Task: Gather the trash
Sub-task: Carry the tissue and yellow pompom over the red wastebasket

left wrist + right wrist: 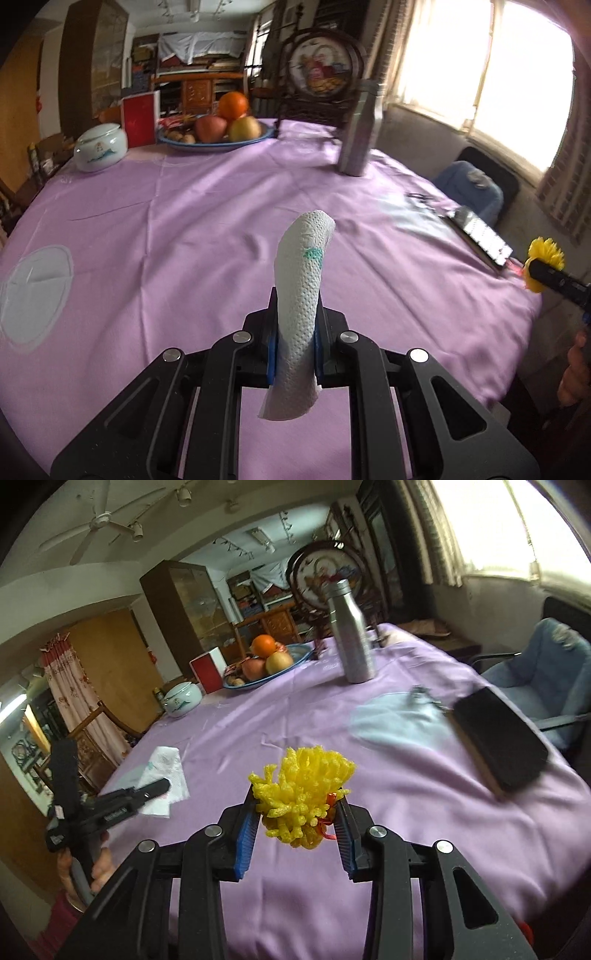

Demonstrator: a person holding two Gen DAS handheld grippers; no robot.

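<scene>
- The table [184, 192] under its purple cloth takes up most of both views and looks nearly cleared of litter; I see no loose scraps left on it.
- What remains on the table reads as belongings, not trash: a fruit bowl [216, 142], a metal bottle [360, 129], a white jar [100, 146], a red box [139, 119], a dark phone-like slab [498, 744] and some keys [421, 696].
- No bin shows in either view, so my judgement is that picking up is done and dropping off is what is left.
- The left gripper [295, 325] is clenched on a white paper towel [301, 295]; the towel stands up between the blue pads, curls forward over the cloth, and hangs a little below the jaws.
- From the right wrist view the same towel [164, 779] droops off the left gripper's tip [147, 794], clear above the table edge.
- The right gripper [297, 812] grasps a yellow foam net [303, 790], bunched between its pads with the jaws partly apart; a scrap of red sticks out beside it.
- Both pieces are held off the table, well apart from each other.
</scene>
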